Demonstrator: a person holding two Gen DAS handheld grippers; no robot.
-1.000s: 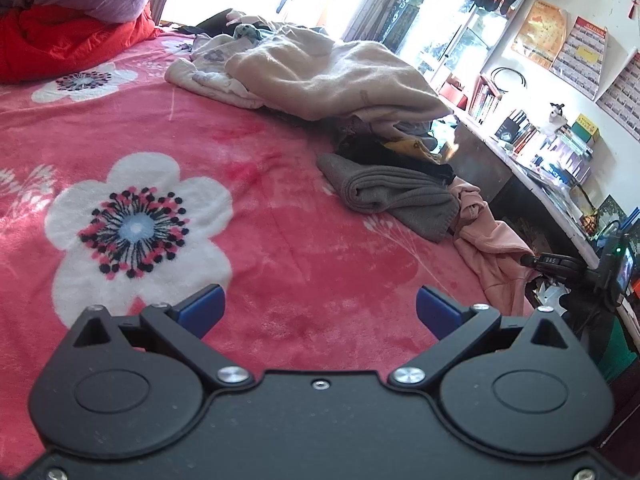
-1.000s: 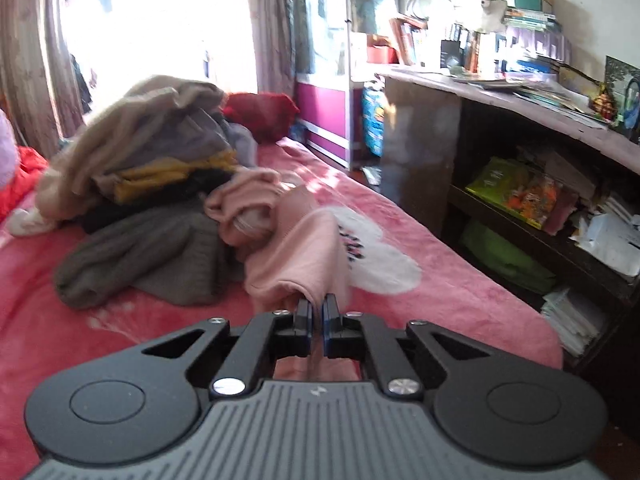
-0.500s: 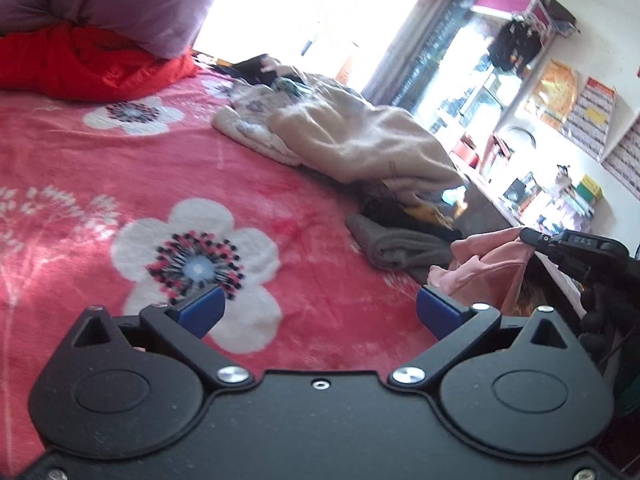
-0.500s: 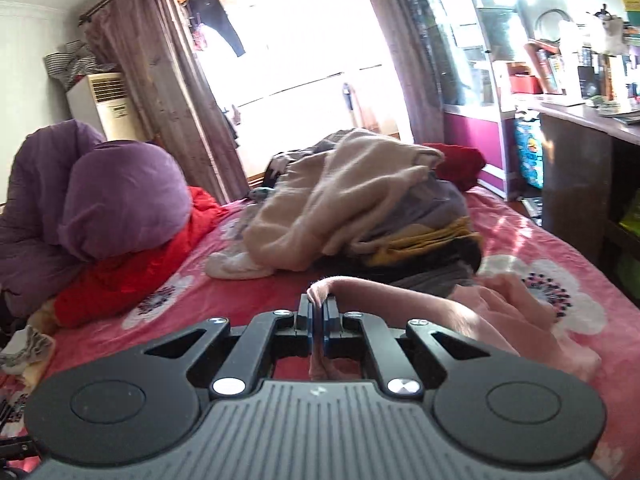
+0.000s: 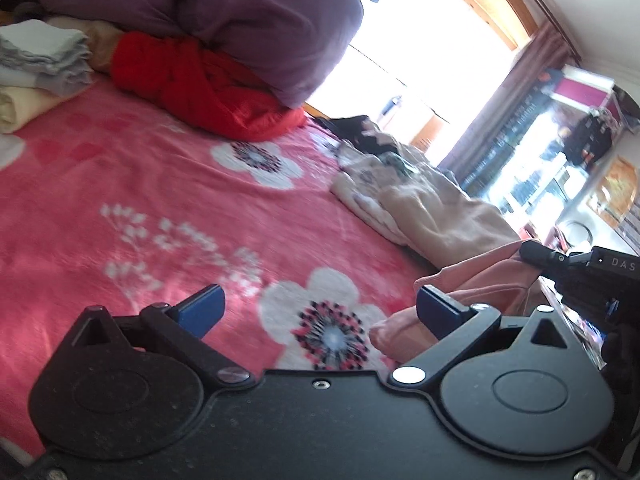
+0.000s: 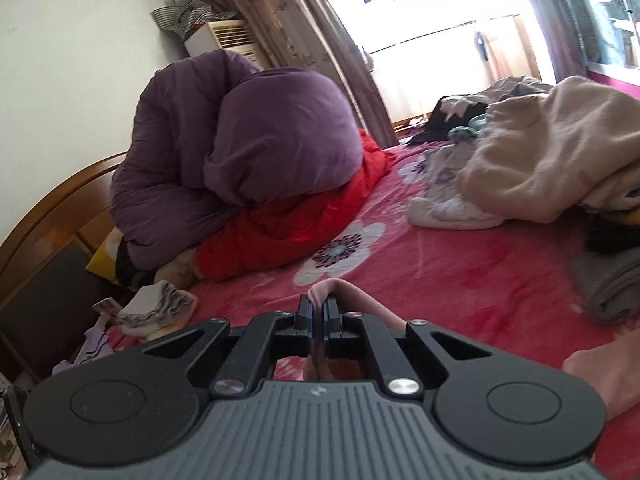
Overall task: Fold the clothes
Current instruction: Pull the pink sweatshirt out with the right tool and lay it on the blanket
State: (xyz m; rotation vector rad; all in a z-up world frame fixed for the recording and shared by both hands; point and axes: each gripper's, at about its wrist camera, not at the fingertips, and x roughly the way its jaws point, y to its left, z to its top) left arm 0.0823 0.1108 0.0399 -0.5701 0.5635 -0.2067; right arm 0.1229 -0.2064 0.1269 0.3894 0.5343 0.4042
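The right gripper [image 6: 318, 312] had its jaws closed on a fold of the soft pink garment [image 6: 356, 300], which trailed off behind its right finger and reappeared at the lower right edge of that view. The left gripper [image 5: 320, 306] had its jaws wide apart, holding nothing; both grippers pointed somewhat downward over the bed. In the left view the pink garment [image 5: 480, 280] hung from the right gripper [image 5: 536, 254] and touched the bed just beside the left gripper's right finger. The red flowered bedspread [image 5: 140, 208] carried a beige garment pile [image 6: 532, 152], a purple quilt [image 6: 256, 136] on a red quilt [image 6: 288, 224], and folded pale clothes [image 5: 40, 56]. A bright curtained window [image 6: 432, 24] lay beyond.
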